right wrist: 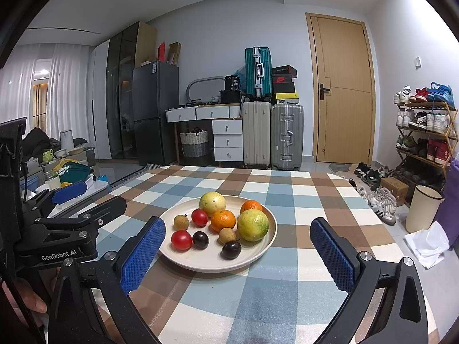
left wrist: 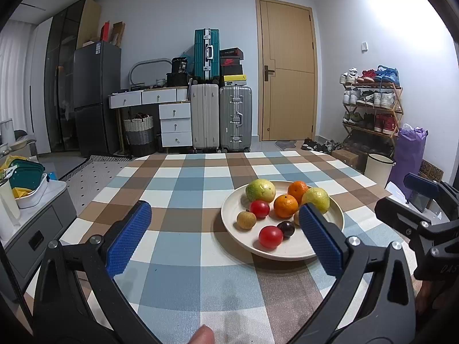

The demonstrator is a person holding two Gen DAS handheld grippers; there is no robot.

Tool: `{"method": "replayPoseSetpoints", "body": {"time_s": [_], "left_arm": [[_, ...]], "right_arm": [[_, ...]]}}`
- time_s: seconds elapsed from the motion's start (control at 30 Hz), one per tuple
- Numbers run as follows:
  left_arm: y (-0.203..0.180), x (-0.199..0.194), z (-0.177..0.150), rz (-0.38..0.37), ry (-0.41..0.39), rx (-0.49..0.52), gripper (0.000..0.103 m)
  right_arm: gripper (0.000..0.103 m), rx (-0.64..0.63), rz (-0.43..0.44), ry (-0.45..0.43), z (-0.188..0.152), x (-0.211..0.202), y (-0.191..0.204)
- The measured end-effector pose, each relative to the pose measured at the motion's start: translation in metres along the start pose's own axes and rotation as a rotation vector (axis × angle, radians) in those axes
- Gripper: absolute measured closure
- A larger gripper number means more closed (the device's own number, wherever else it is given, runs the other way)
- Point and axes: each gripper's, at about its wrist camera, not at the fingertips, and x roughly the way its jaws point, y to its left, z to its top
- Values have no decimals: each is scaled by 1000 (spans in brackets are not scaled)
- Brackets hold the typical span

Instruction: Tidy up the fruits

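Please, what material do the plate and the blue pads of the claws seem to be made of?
The plate looks like matte cream plastic or melamine: an even colour and only a dull sheen, though glazed ceramic is possible. The blue pads on the right claw and left claw seem to be rubber or soft plastic, given their fine knobbly grid texture.

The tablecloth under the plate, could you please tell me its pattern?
The tablecloth is checked in blue, brown and cream squares, clearest in the right wrist view.

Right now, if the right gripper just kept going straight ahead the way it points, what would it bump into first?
Probably the plate of fruit. The open right gripper points at its near rim, with a dark plum closest behind. Height above the table is hard to judge.
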Motion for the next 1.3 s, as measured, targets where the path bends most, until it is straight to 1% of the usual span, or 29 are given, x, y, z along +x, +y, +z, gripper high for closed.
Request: {"method": "replayPoseSetpoints", "body": {"time_s": [1.3], "left_arm": [[0,-2,1,-7,-4,1,0]], "right_arm": [[0,-4,1,-1,0,-2,1]]}}
